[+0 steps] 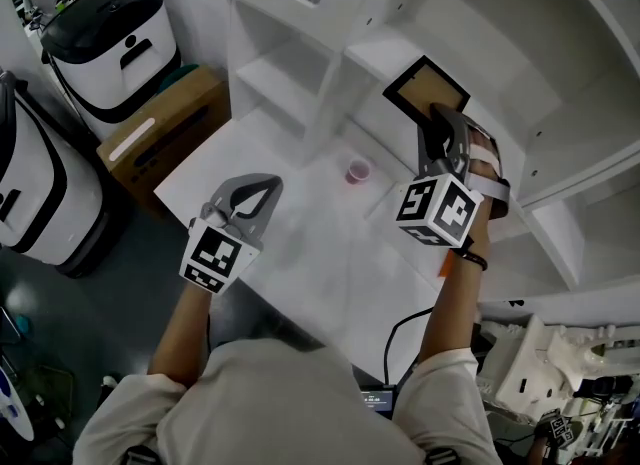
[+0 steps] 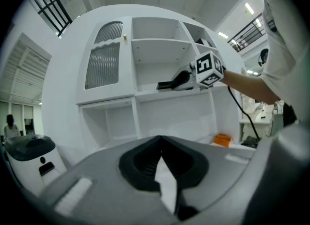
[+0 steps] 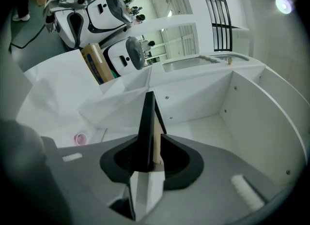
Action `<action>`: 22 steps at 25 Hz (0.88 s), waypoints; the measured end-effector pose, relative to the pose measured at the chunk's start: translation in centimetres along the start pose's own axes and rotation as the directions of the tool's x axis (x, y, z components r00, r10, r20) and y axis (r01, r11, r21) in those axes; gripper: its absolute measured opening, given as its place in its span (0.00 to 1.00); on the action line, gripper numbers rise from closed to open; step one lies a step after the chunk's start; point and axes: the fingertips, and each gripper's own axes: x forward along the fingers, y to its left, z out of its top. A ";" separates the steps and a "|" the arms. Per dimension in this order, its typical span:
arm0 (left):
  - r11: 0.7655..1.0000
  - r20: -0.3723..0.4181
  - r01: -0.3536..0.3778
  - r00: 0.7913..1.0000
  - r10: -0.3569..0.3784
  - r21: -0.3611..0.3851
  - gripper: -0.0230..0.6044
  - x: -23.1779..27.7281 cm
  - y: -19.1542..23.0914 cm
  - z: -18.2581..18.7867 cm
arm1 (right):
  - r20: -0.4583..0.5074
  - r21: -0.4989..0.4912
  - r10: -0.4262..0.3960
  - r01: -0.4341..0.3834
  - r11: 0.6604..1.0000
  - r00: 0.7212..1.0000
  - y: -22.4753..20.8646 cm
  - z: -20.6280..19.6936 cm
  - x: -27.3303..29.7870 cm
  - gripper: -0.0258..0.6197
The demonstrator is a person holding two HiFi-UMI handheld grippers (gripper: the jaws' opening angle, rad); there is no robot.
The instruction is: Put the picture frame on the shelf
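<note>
The picture frame [image 1: 420,85], black-rimmed with a tan face, stands tilted on a shelf board [image 1: 375,53] of the white cabinet. My right gripper [image 1: 445,121] reaches into that compartment at the frame's near edge. In the right gripper view the frame [image 3: 145,122] is edge-on between the jaws, with a thin slack on each side, so the right gripper [image 3: 147,171] is open around it. My left gripper [image 1: 262,185] hovers over the white table, its fingers [image 2: 164,190] closed together with nothing held. From the left gripper view the right gripper [image 2: 169,84] shows at the shelf.
A small pink cup [image 1: 358,170] sits on the white table [image 1: 330,253] just below the shelf. A cardboard box [image 1: 165,133] and white machines [image 1: 110,28] stand to the left of the table. An orange item [image 2: 223,140] lies at the lower right of the cabinet.
</note>
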 end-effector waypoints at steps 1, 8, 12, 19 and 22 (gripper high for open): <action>1.000 0.002 0.005 1.000 -0.005 0.001 0.03 -0.1 -0.1 0.0 | -0.004 -0.004 0.004 -0.004 1.000 1.000 0.1 0.0 0.0 0.23; 1.000 -0.006 0.024 1.000 -0.024 0.006 0.03 -0.2 -0.7 -0.2 | 0.009 0.006 0.028 -0.028 1.000 1.000 0.6 0.2 -0.5 0.32; 0.999 -0.008 0.035 0.999 -0.035 0.006 0.03 -0.5 -0.8 -0.3 | 0.027 0.009 0.061 -0.061 0.998 0.998 1.3 0.7 -1.1 0.35; 0.997 -0.012 0.075 0.997 -0.075 0.015 0.03 -0.5 -2.2 -0.1 | 0.031 -0.001 0.081 -0.081 0.997 0.996 1.5 0.5 -2.8 0.35; 0.996 -0.011 0.092 0.996 -0.092 0.016 0.03 -0.5 -2.8 0.0 | 0.028 0.006 0.084 -0.084 0.996 0.996 1.6 0.3 -3.7 0.34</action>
